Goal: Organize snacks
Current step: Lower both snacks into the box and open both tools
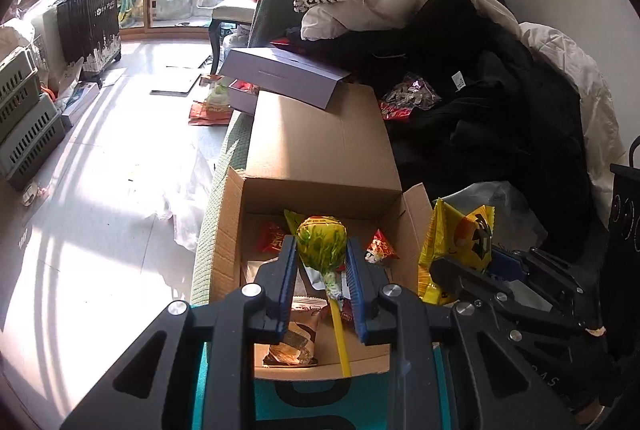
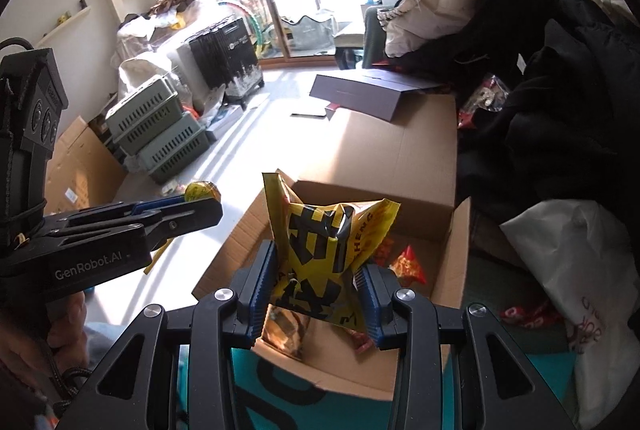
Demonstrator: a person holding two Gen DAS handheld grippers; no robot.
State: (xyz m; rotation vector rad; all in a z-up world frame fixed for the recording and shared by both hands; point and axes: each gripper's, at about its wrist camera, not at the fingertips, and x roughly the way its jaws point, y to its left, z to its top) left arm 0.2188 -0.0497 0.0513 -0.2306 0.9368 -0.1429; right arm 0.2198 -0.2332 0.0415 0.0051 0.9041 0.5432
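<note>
The cardboard box (image 1: 320, 165) is sitting before the clothes pile (image 1: 480, 89), snack packets (image 1: 382, 250) lying inside, a flat box (image 1: 284, 75) resting behind it.

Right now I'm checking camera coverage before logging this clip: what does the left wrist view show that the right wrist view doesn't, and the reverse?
Only the left wrist view shows the lollipop's yellow stick and the whole wrapped head between the left gripper's fingers. Only the right wrist view shows wall shelves and a white plastic bag. Both show the cardboard box holding red triangular snacks, the yellow snack bag clamped by the right gripper, green crates, the black suitcase and the piled clothes.
</note>
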